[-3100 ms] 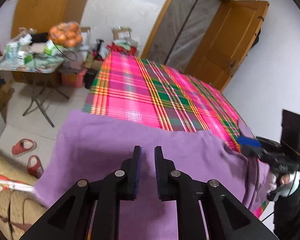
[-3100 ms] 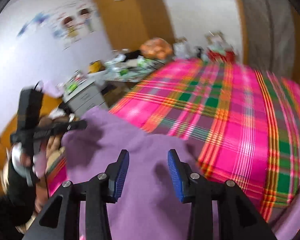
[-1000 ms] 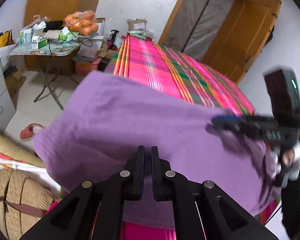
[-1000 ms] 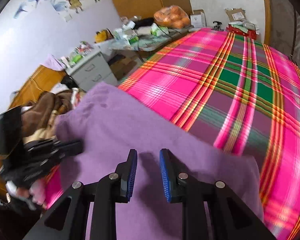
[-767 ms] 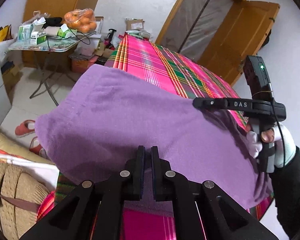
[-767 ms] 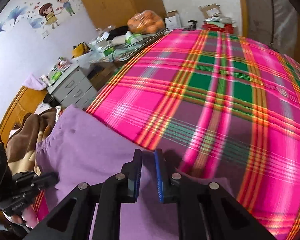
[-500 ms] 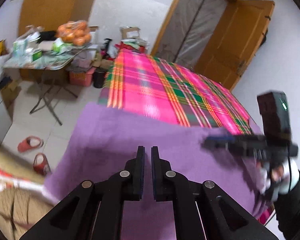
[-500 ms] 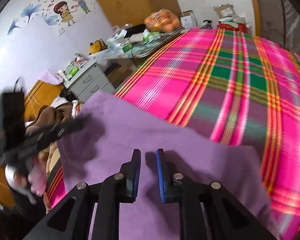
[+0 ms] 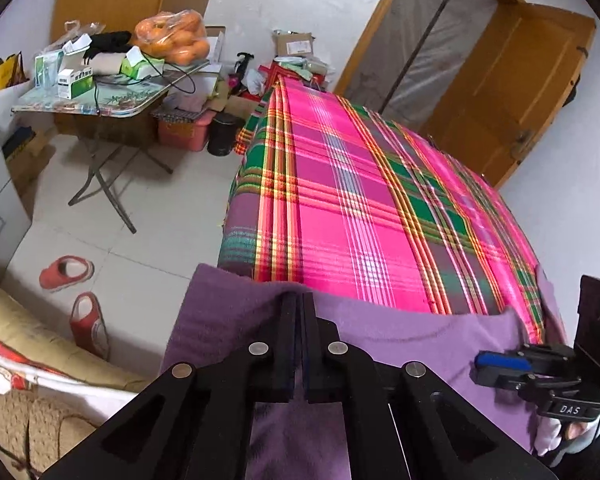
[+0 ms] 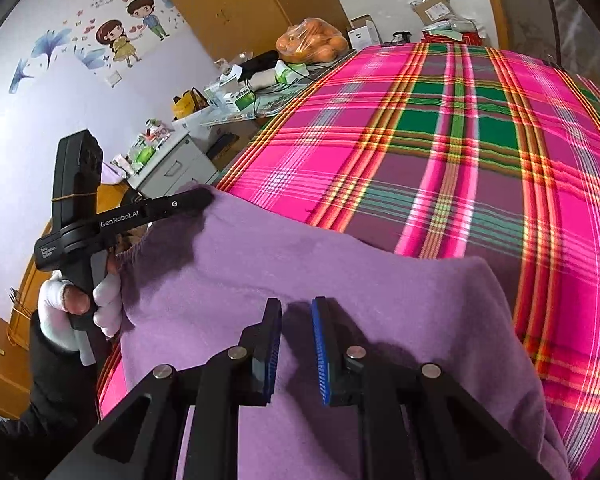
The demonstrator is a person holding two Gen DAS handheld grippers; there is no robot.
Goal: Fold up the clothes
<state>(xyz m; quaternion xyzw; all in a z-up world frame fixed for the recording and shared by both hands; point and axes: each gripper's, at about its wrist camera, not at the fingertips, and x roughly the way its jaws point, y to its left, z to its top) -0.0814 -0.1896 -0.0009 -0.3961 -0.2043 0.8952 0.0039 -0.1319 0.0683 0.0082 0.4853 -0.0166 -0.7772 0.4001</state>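
Within the last second you drew the purple garment (image 9: pixel 412 340) back to the near edge of the plaid bed (image 9: pixel 360 216), left gripper (image 9: pixel 299 308) pinching its hem, right gripper (image 10: pixel 296 320) narrowly parted over the cloth, so the fold looked unfinished

Garment (image 9: pixel 400 344) on bed's (image 9: pixel 340 200) near end; table (image 9: pixel 100 100) beyond bed's left side; slippers (image 9: pixel 76 292) on floor.
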